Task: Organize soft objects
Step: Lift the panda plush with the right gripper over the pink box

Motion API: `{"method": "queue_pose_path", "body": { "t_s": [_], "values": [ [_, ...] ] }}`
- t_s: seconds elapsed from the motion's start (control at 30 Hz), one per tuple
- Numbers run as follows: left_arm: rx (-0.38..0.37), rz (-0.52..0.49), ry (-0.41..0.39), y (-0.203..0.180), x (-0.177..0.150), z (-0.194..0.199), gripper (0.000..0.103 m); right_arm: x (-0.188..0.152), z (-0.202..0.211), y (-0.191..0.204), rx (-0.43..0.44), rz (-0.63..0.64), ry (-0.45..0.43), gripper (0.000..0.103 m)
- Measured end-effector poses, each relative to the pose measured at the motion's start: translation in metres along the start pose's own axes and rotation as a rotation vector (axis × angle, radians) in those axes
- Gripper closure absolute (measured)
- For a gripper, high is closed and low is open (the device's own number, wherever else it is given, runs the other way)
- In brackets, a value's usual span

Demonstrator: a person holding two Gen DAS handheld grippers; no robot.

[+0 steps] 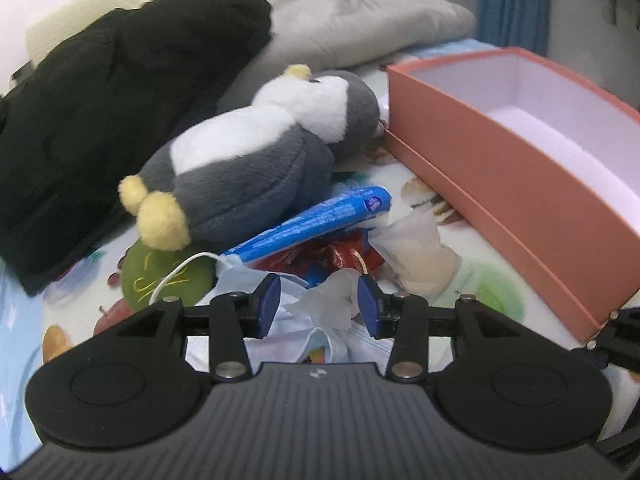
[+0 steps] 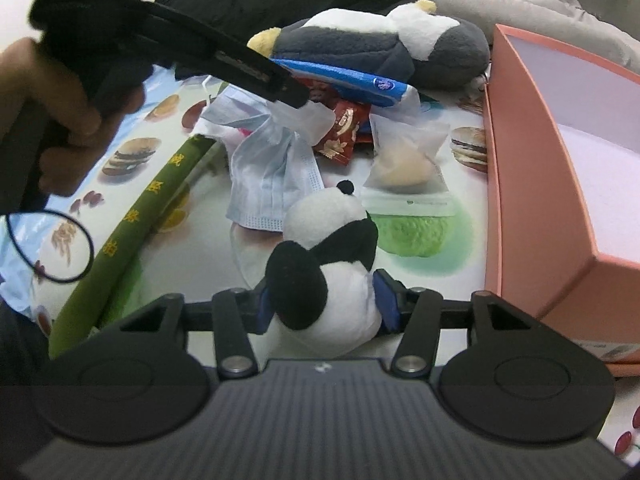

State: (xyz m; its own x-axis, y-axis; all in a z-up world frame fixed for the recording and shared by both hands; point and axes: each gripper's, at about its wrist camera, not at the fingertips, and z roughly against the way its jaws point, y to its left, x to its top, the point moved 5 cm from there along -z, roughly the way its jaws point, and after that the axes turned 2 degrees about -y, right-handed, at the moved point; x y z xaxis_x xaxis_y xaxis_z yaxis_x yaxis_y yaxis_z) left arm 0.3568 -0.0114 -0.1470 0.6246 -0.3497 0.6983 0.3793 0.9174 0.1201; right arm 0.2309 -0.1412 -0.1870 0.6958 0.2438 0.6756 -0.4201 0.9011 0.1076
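My right gripper [image 2: 325, 307] is shut on a small black-and-white panda plush [image 2: 326, 276], held just above the printed sheet next to the pink box [image 2: 532, 168]. My left gripper [image 1: 316, 306] is open, its blue pads on either side of a crumpled white tissue [image 1: 336, 300] that lies on blue face masks [image 1: 296, 336]; the left gripper also shows in the right wrist view [image 2: 296, 98]. A grey-and-white penguin plush [image 1: 248, 148] lies behind the pile and also shows in the right wrist view [image 2: 380, 44]. The pink box [image 1: 500, 152] is open and empty.
A blue packet [image 1: 316, 220], red snack wrappers [image 1: 340, 258], a translucent pouch [image 2: 404, 156] and a green plush strap [image 2: 132, 224] lie in the pile. A black garment [image 1: 112, 92] and a grey pillow [image 1: 352, 20] lie behind. A black hair tie [image 2: 52, 246] lies at left.
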Motion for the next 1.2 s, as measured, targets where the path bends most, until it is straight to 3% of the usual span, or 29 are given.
{"method": "queue_pose_path", "body": {
  "t_s": [0.17,0.2,0.27,0.37,0.73,0.97,1.2],
  "values": [
    [-0.019,-0.057,0.033,-0.006,-0.004,-0.015,0.059,0.001,-0.005,0.002,-0.005,0.035,0.013,0.052],
    [-0.019,-0.053,0.038,-0.006,-0.005,-0.017,0.064,0.002,-0.005,0.002,-0.012,0.037,0.011,0.052],
    [-0.031,-0.036,0.052,-0.007,-0.006,-0.02,0.083,0.004,-0.004,0.003,-0.023,0.04,0.007,0.056],
    [-0.025,-0.017,0.041,-0.009,-0.004,-0.016,0.09,0.008,0.0,0.001,-0.032,0.023,-0.003,0.058],
    [0.001,0.13,-0.073,-0.022,0.004,0.047,0.092,0.023,0.044,-0.004,-0.059,-0.075,-0.089,0.058],
    [0.001,0.309,-0.123,-0.026,-0.02,0.097,0.092,0.017,0.076,-0.002,-0.054,-0.134,-0.123,0.058],
    [0.005,0.418,-0.152,-0.036,-0.042,0.137,0.092,0.022,0.114,0.003,-0.059,-0.146,-0.199,0.058]
  ]
}}
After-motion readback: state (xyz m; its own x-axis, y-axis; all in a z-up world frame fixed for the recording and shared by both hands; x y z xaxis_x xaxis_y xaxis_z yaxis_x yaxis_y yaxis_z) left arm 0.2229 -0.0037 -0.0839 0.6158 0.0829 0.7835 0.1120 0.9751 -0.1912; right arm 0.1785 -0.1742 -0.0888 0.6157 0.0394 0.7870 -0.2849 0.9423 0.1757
